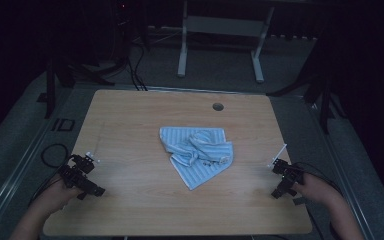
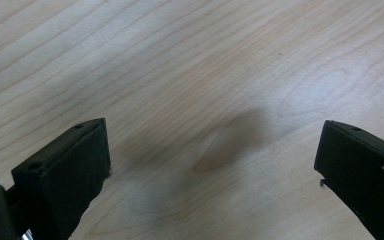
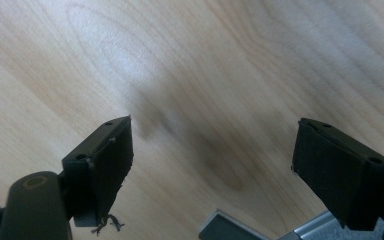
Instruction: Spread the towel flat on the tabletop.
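Work not yet begun: striped blue cloth (image 1: 196,154) lies crumpled at mid-table (image 1: 130,210), untouched, well apart from left gripper (image 1: 86,176) and right gripper (image 1: 281,176), both jaws spread wide, holding nothing.

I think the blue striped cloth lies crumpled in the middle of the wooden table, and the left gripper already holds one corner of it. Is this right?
Not quite. The blue striped cloth does lie crumpled in the middle of the wooden table, but the left gripper holds nothing. The high view shows it near the table's left edge, apart from the cloth, and the left gripper view shows its jaws open over bare wood.
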{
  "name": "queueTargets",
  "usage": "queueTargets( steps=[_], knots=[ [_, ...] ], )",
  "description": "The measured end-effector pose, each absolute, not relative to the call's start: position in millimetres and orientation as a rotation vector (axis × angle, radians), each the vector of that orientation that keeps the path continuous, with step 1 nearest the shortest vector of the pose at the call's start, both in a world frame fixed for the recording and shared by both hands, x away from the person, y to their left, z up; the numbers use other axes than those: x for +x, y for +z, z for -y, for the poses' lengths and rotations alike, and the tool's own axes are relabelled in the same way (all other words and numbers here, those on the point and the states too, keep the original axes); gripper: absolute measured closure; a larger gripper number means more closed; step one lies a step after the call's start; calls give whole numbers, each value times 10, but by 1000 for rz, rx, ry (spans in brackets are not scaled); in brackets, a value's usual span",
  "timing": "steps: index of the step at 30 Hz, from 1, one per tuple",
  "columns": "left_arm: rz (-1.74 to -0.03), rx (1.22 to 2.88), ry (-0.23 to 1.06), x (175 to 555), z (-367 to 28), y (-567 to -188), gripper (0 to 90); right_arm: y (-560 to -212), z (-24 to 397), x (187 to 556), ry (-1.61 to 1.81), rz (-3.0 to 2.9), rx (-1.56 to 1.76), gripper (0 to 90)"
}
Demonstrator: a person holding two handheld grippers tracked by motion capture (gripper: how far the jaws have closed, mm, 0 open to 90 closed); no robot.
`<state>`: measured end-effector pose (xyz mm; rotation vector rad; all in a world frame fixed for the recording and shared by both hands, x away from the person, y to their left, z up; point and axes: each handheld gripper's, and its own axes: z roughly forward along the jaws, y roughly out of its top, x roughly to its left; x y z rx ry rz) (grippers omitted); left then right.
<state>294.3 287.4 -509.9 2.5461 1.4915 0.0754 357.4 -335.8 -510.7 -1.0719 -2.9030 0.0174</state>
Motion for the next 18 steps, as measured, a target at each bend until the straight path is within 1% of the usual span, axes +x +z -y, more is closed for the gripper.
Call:
queueTargets(
  steps=[3, 8, 15, 18],
  knots=[
    [-1451, 2588, 51, 2969, -2799, -5112, 19, -5109, 3338, 3600, 44, 2890, -1065, 141],
    [-1364, 2623, 19, 3016, -2606, -5121, 19, -5090, 3256, 3630, 40, 2894, -1040, 145],
    [-1268, 2678, 42, 3098, -2353, -5113, 42, -5027, 3129, 3702, 41, 2980, -911, 270],
    [-1230, 2686, 29, 3127, -2257, -5109, 56, -5027, 3077, 3729, 56, 2991, -867, 271]
  ],
)
